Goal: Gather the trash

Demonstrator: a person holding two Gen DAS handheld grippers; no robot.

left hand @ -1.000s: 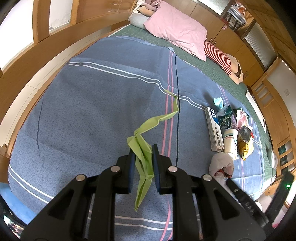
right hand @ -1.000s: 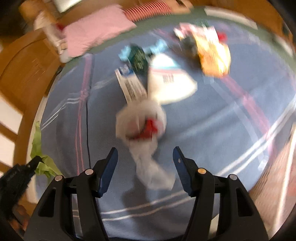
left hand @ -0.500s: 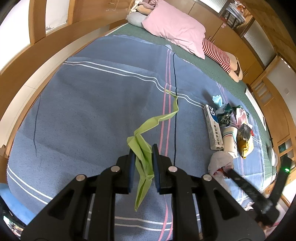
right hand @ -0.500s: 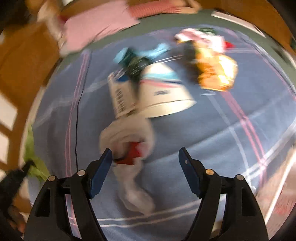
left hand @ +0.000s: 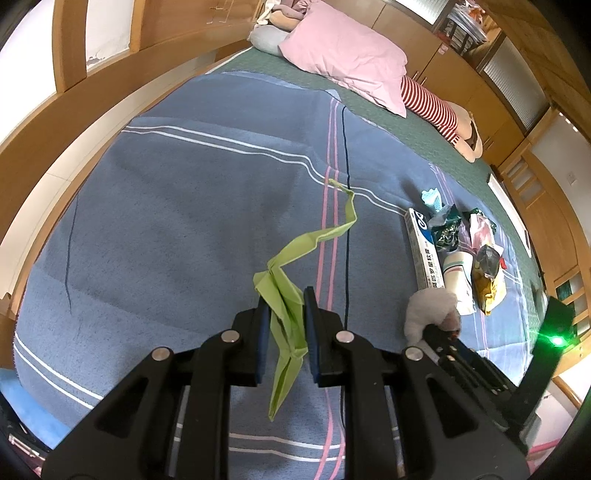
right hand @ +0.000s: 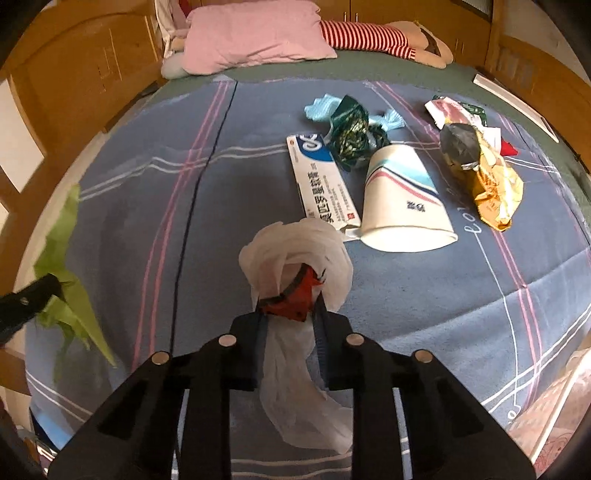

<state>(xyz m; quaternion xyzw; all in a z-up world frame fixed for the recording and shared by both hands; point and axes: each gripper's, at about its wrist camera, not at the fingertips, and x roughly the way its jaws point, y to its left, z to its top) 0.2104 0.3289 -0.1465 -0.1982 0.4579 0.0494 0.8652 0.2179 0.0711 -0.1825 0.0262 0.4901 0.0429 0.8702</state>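
My left gripper (left hand: 286,301) is shut on a long green paper strip (left hand: 295,251) that trails away over the blue blanket (left hand: 184,206); the strip also shows at the left of the right wrist view (right hand: 64,295). My right gripper (right hand: 290,308) is shut on a white tissue wad with a red scrap (right hand: 295,258), which also shows in the left wrist view (left hand: 428,306). Beyond it lie a white and blue box (right hand: 321,181), a tipped paper cup (right hand: 402,199), a dark green wrapper (right hand: 351,133), a light blue scrap (right hand: 319,109) and a yellow snack bag (right hand: 487,173).
A pink pillow (right hand: 251,33) and a doll with red-striped legs (right hand: 369,33) lie at the head of the bed. Wooden bed rails (left hand: 92,110) run along the left. A pink patterned thing (right hand: 554,406) sits at the lower right edge.
My right gripper has moved onto the white tissue wad and shut on it. My left gripper has kept its hold on the green strip.
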